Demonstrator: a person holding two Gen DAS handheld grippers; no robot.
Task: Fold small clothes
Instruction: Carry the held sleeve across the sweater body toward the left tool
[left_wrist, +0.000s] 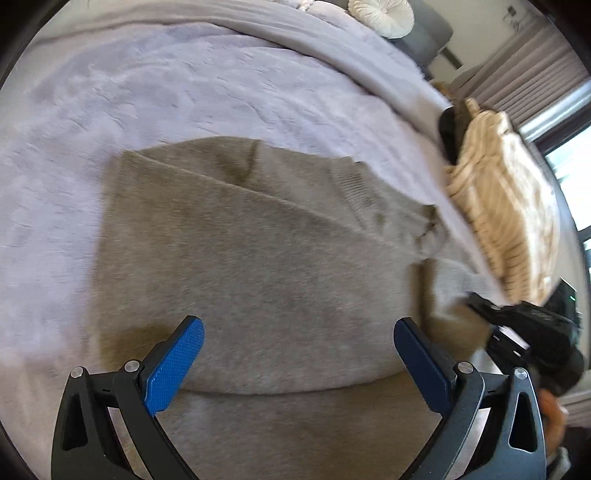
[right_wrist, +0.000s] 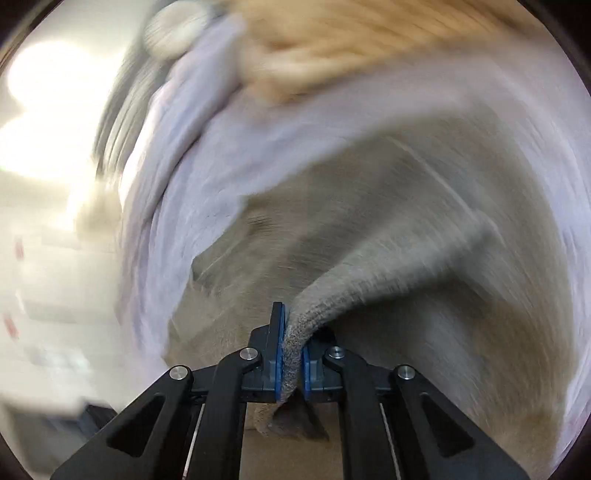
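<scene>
Right gripper: pinched tight on the sweater edge.
Left gripper: wide apart, holding nothing.
Tip: we pull slowly, keeping the fold flat on the blanket.

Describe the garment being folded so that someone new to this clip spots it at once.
On the bed's pale lilac fuzzy blanket, the grey-brown knit garment lies spread flat in the middle. The right tongs pinch one edge. Unlike the cream ribbed knit at the blanket's edge, it is plain, darker and smooth.
</scene>
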